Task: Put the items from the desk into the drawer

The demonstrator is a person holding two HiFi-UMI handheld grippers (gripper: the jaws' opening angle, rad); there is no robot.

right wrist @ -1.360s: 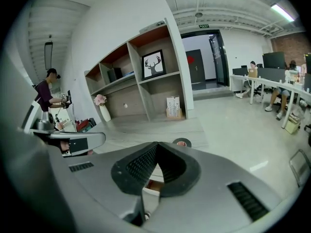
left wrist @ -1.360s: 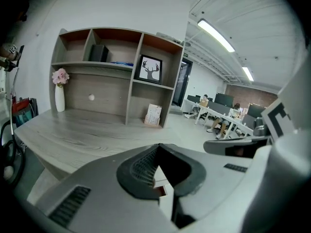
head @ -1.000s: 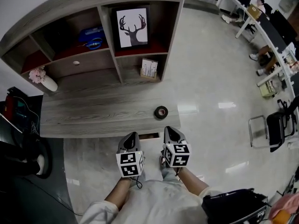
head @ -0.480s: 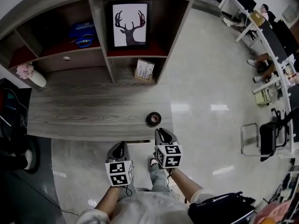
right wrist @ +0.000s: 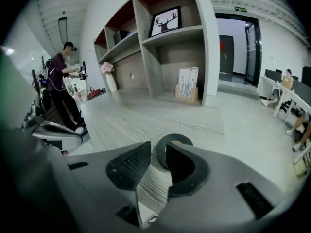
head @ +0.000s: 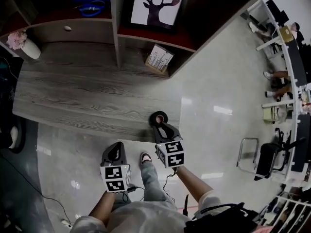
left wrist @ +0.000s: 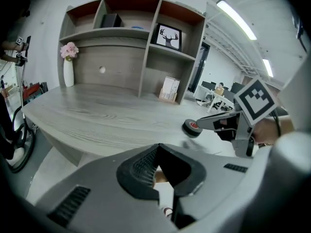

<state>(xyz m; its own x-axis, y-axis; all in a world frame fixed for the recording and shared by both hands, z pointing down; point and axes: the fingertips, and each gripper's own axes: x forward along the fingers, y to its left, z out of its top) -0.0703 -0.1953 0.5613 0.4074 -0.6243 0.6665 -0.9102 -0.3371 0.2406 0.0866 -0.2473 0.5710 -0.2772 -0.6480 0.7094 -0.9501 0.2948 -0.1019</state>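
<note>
Right hand-held gripper (right wrist: 156, 153), ribbed jaws just opening, seemingly empty beside tape ring (left wrist: 192, 128); left hand-held gripper (left wrist: 158, 150) clenched.

A framed deer picture (head: 158, 4) stands in a shelf (head: 116, 28) compartment, with a small printed box (head: 159, 59) leaning in the compartment below. A white vase (head: 29, 48) with pink flowers stands far left. A black chair (head: 266, 158) sits on the glossy floor (head: 214, 81)

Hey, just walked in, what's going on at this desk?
A person holds a gripper in each hand at a wooden desk. The right gripper has just been opening its jaws toward a black tape roll on the desk; it lies at their tips, not yet gripped. The left gripper is shut and empty.
</note>
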